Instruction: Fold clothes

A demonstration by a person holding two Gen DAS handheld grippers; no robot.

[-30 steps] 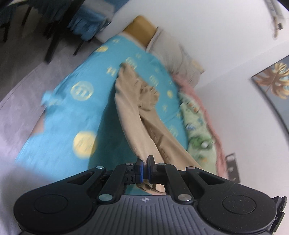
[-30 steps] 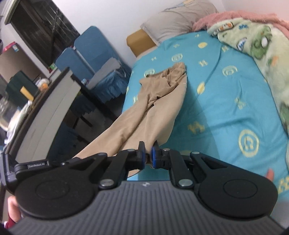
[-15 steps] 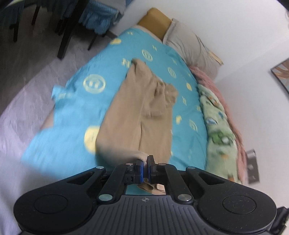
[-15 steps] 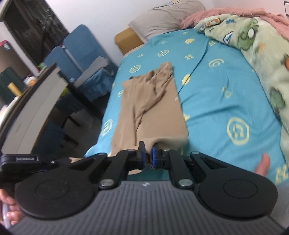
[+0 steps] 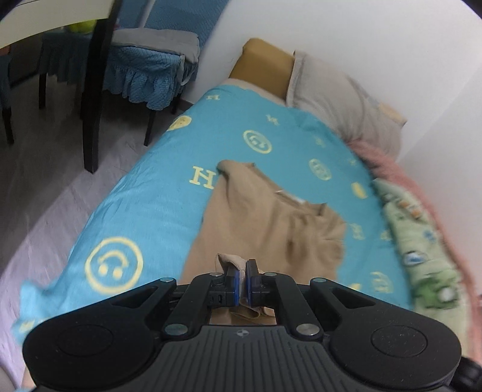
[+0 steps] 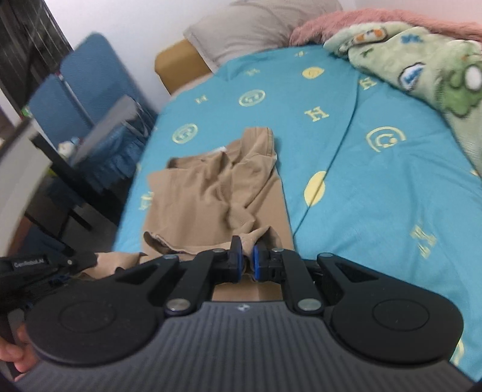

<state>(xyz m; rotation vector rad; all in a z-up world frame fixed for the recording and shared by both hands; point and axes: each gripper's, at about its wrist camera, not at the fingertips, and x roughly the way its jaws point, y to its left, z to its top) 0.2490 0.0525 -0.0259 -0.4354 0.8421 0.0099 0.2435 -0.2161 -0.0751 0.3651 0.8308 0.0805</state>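
Across the turquoise bedsheet, both grippers pinch the tan leggings' hems; thin fabric could slip out, spoiling the fold.

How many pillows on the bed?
1: a grey pillow at the head of the bed, against the tan headboard. The pink blanket beside it may hide more.

- Soft, even indoor light; no hard shadows or glare.
- Motion blur smears the bed edges and blanket.
- Fisheye curvature bends the frame borders.
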